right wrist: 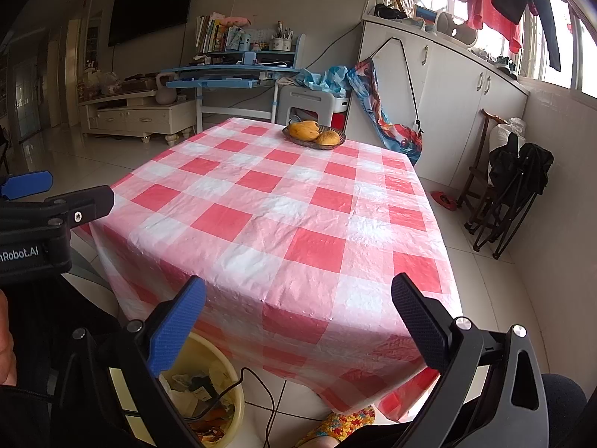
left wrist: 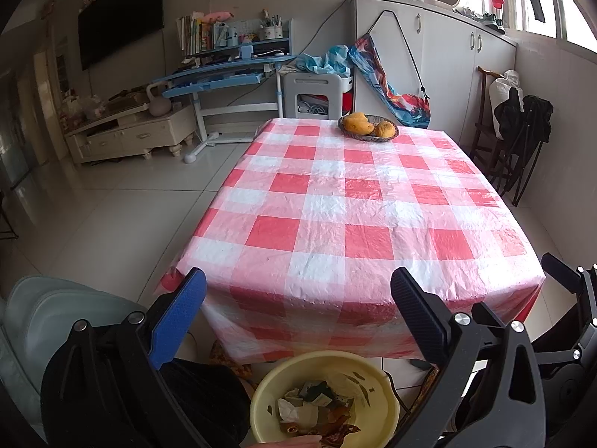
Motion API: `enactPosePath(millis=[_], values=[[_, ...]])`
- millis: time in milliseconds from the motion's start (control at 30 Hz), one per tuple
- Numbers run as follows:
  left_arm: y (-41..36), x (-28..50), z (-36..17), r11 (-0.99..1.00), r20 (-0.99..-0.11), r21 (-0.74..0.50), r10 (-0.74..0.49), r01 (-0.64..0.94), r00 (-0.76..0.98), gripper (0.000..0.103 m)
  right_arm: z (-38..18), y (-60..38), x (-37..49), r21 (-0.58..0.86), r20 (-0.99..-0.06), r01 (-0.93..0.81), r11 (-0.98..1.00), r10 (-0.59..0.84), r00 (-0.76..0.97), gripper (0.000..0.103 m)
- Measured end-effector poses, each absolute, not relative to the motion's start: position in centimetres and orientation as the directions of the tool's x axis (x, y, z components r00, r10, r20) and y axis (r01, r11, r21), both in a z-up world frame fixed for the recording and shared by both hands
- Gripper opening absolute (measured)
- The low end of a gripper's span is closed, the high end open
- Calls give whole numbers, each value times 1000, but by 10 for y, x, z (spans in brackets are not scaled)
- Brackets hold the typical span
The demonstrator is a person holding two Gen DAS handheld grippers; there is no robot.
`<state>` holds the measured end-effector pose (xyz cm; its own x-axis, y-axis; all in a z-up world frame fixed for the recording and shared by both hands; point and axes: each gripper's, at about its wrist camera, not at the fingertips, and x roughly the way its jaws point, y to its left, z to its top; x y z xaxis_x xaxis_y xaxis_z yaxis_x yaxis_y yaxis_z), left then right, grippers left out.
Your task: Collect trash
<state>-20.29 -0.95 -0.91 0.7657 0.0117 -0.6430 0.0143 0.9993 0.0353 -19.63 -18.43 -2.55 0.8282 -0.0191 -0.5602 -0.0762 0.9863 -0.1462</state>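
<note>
A yellow basin sits on the floor below the table's near edge, holding crumpled paper, peels and wrappers. The right wrist view shows the same basin at bottom left, with a black cable lying over it. My left gripper hangs open above the basin, in front of the table edge, with nothing between its fingers. My right gripper is also open and empty, held before the table's near corner. The table wears a red and white checked cloth, with no loose trash showing on it.
A woven dish with mangoes stands at the table's far end. A pale chair is at my left. A folded black chair leans by the right wall. A slippered foot is under the table. Desk and cabinets stand behind.
</note>
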Motion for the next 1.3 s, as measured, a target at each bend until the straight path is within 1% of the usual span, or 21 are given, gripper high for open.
enactPosePath(millis=[1300], values=[[-8,-202,-9,999,-641,38,10,19,768,96,-25,-185,-196,-156,-560,-75,985,-26,828,95]])
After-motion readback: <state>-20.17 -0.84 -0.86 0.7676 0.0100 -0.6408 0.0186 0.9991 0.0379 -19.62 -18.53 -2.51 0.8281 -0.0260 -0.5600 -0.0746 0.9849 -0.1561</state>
